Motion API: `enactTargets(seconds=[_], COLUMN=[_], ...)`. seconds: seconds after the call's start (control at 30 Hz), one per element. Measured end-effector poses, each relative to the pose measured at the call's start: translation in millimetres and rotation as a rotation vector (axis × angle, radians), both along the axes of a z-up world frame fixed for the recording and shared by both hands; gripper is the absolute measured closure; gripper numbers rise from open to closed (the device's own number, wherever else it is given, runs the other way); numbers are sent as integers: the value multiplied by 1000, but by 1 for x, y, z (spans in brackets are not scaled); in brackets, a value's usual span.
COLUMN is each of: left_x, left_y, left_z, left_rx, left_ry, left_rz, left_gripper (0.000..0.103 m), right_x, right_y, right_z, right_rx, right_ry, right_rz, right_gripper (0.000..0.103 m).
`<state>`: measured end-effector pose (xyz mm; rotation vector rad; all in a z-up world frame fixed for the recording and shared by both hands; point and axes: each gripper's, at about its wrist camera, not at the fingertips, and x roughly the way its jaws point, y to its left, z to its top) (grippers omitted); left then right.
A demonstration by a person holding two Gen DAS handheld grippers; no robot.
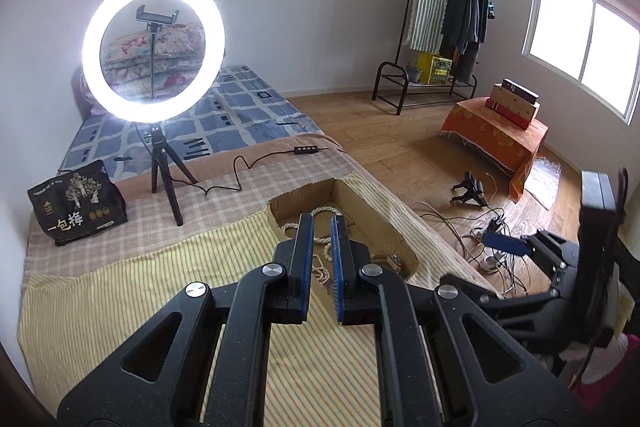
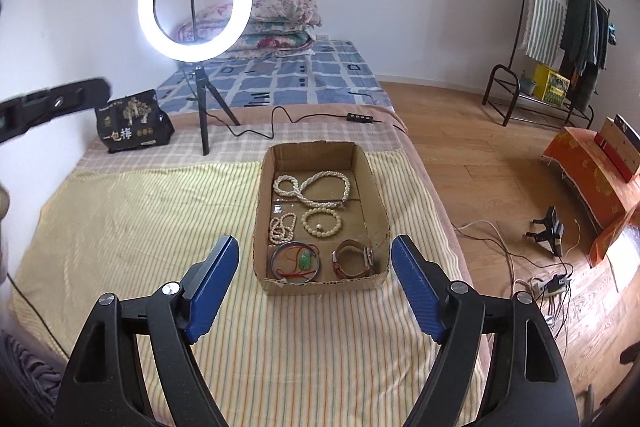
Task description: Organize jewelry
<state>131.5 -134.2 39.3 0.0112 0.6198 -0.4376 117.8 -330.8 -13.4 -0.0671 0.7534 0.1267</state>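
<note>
Jewelry lies sorted in a shallow cardboard box (image 2: pixel 320 151) that stands on the striped cloth (image 2: pixel 132 227) of the bed, near the bed's right edge. At the far end of the box is a long pearl necklace (image 2: pixel 316 187). In the middle are a small pearl strand (image 2: pixel 282 227) and a beaded bracelet (image 2: pixel 322 223), close but apart. At the near end are a bangle with a green pendant (image 2: pixel 296 261) and a watch with a brown strap (image 2: pixel 354 259).

The right gripper (image 2: pixel 316 255) is above the bed before the box, its fingers wide apart and nothing between them. The left gripper (image 1: pixel 322 227) has its fingers together and holds nothing that I can see; behind them the pearls in the box show.

Every piece seems already inside the box, so I judge the task nearly finished, perhaps only a last tidy-up is left. To do this well, the open fingers should come down straight over one piece only and keep clear of the cardboard walls. The strands are loose and can snag a neighbour, so a slow lift is better. The box is light and may slide if it is pushed.
</note>
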Motion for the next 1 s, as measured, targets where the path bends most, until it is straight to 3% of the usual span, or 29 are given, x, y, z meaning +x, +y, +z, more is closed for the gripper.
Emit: enactTargets(seconds=[0.37, 0.43, 0.57, 0.63, 0.8, 1.0], left_x=[-47, -50, -60, -62, -65, -67], left_y=[16, 19, 21, 22, 26, 31], left_z=[-23, -27, -32, -33, -34, -31], left_rx=[46, 42, 48, 43, 31, 29], left_ry=[-33, -36, -72, -82, -102, -126], left_rz=[28, 31, 47, 45, 60, 91], left_gripper=[95, 74, 53, 35, 12, 4], right_x=[-12, -14, -16, -16, -14, -15], right_y=[12, 13, 15, 17, 15, 17], right_z=[-1, -1, -3, -5, -9, -6], right_rx=[-4, -6, -21, -29, -14, -27], right_ry=[-50, -64, -90, -102, -107, -140], right_rz=[-55, -66, -76, -81, -98, -112], right_gripper=[24, 24, 24, 24, 23, 23])
